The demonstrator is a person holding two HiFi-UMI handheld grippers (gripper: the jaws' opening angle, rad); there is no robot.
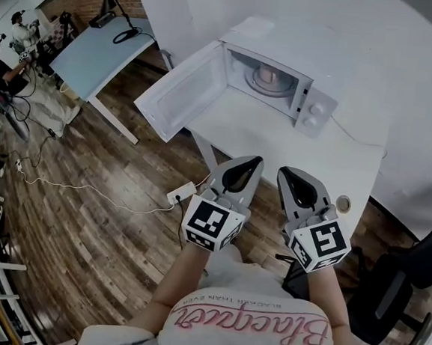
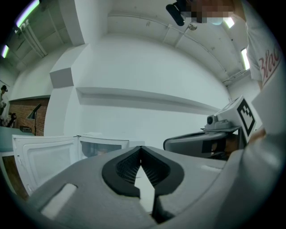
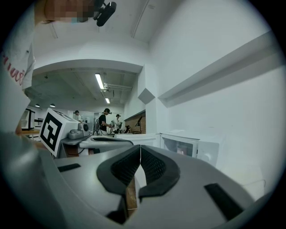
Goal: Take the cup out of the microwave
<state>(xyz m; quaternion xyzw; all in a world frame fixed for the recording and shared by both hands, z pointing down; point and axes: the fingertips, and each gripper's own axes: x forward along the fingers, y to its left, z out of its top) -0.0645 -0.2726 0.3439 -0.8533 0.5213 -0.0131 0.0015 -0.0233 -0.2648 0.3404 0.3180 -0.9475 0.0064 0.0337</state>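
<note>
The cup (image 1: 268, 75) (pink, upright) stands inside the microwave (image 1: 315, 113) at the far end of the white table (image 1: 279, 140); the microwave's door (image 1: 179, 91) is swung fully open to the left. The left gripper (image 1: 256, 162) and the right gripper (image 1: 282, 171) are held side by side over the table's near edge, pointing toward the microwave and well apart from the cup. Each gripper's jaws are clenched tip to tip, with nothing between them.
</note>
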